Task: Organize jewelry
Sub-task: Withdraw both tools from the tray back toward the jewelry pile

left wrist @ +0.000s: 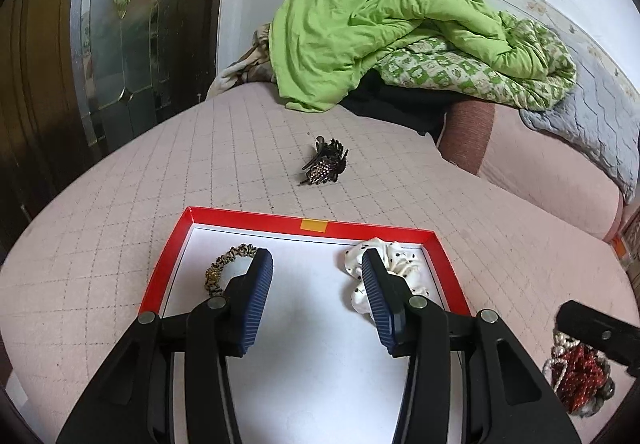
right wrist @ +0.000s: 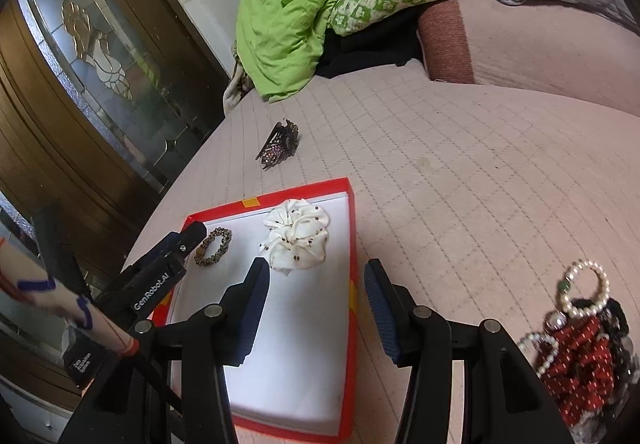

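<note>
Red-rimmed tray [left wrist: 244, 217], white spotted scrunchie [left wrist: 394, 264], leopard hair tie [left wrist: 224, 268] inside

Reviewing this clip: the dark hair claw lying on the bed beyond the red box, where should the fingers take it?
Probably across the hair claw's rhinestone-covered body, from above. It lies on its side on the quilted cover, teeth splayed outward, so the body looks like the firmest part.

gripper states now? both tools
Left tool: open, empty, above the red tray.
Right tool: open, empty, straddling the tray's edge.
</note>
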`<state>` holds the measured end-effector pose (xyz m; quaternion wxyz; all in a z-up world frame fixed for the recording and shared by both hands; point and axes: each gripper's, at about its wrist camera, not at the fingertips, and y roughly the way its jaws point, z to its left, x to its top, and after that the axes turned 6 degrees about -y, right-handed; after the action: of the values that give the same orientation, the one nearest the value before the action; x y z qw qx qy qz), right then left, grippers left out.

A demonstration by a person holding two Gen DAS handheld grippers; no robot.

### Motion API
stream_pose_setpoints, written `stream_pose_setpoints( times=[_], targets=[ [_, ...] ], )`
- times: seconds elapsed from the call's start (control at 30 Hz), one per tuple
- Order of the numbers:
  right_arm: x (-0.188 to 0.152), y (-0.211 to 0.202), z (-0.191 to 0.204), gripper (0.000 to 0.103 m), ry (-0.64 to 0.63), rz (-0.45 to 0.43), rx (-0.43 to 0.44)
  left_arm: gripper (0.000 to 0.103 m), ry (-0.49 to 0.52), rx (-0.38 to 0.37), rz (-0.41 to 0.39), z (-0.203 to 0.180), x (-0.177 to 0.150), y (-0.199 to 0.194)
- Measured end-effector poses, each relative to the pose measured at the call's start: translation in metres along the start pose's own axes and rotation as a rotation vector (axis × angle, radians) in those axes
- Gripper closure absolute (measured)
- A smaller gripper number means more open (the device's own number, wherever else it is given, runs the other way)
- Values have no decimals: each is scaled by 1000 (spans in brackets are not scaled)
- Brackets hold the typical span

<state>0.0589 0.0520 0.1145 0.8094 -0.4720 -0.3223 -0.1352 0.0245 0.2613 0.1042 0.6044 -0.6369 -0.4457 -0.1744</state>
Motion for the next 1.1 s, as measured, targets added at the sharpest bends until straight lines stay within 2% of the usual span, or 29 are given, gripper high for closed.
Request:
stream_pose_setpoints(
  times=[0.33,0.5,0.7,0.93,1.1],
  targets=[
    [-27,-64,-30,49,76,-77,-6,57,78,-26,-7,-31,-30,-29],
    [-48,-105,-53,49,131,-136,-18,57,134,-65,-14,-56,-52,-51],
    [-81,-171,-92,49,142,-238,-96,56,239,-128,-25,-98,-82,-84],
    [-110,-255,-151,49,247,-366,-196,55,319,-228,-25,-149,-98,-118],
    [-120,-304,-179,47,290,-440,-288,54,391,-330,35,-185,-116,-126]
  ],
)
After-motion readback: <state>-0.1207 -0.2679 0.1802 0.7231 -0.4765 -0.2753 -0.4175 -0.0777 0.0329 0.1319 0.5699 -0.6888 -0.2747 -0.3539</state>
